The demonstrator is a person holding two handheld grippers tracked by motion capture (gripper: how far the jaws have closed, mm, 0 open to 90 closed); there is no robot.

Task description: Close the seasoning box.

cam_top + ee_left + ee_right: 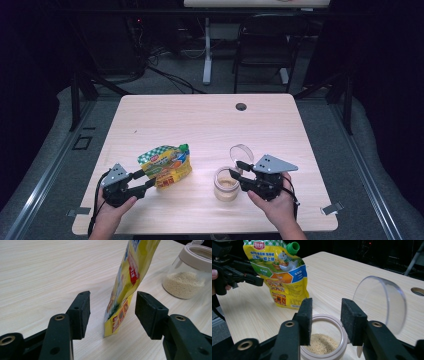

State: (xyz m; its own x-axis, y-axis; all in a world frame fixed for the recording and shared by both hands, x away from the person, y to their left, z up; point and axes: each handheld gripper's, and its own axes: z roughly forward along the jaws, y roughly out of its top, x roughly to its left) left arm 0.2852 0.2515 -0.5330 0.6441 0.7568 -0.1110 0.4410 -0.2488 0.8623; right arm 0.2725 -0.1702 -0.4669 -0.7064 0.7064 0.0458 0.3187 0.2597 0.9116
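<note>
A yellow seasoning pouch (166, 166) with a green cap stands upright on the wooden table (200, 120), left of centre. My left gripper (145, 178) is open, and the pouch's near edge (120, 307) sits between its pads with a gap on each side. To the right is a small clear jar (226, 186) partly filled with beige granules, its clear hinged lid (242, 151) flipped up. My right gripper (236, 170) is open, its pads (305, 320) hovering over the jar's open mouth (322, 343) and pressing on nothing. The right gripper view also shows the pouch (282, 277) and the lid (379, 302).
A round cable hole (241, 106) lies near the table's far edge. Beyond the table stand a dark chair (265, 45) and a white desk leg (207, 50). The jar (185, 277) stands a short way from the pouch.
</note>
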